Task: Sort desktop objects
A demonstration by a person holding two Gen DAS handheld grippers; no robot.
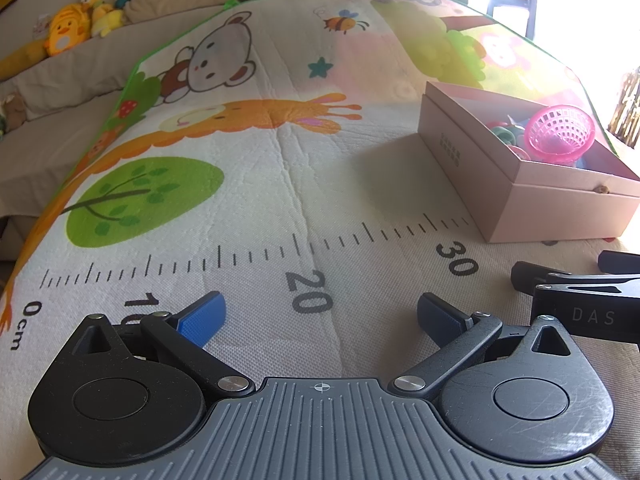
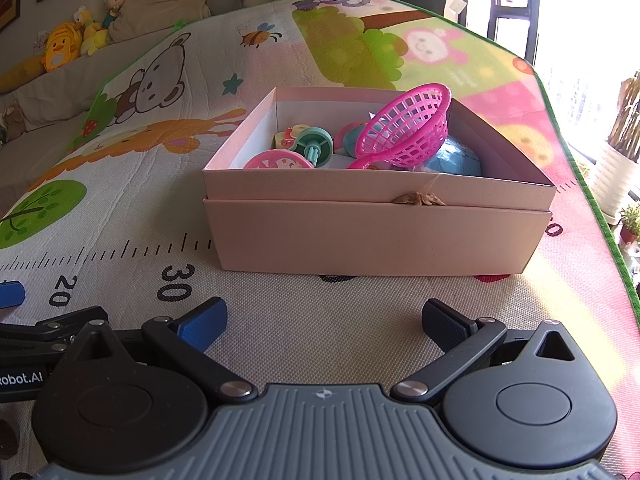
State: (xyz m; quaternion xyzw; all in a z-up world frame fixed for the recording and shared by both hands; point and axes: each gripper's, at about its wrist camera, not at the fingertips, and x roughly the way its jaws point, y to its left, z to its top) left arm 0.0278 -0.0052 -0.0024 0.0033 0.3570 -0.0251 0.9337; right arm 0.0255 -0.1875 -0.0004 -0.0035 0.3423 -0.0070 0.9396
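Pink box [image 2: 376,236]: open cardboard box standing on the play mat, its inner tray seated in a slightly wider outer base; the landmark for what follows.
Pink basket [image 2: 408,128]: plastic mesh basket with a handle, lying tilted inside the box on top of the other toys, toward the box's far right.
Blue ball [image 2: 456,160]: inside the box, under and just right of the basket.
Teal spool toy [image 2: 316,144]: inside the box, left of the basket, beside a round pink lid [image 2: 278,160] that leans at the box's near wall.
Play mat [image 1: 280,160]: cartoon-printed, with a ruler scale running past the box's near left corner; the mat to the left of the box carries no toys.
Right gripper [image 2: 324,320]: low over the mat, directly in front of the box's near wall, fingers spread wide, nothing between them.
Left gripper [image 1: 320,314]: left of the box, over the ruler marks, fingers likewise spread apart and empty.
Plush toys [image 1: 80,20]: on the sofa well beyond the box's far left.
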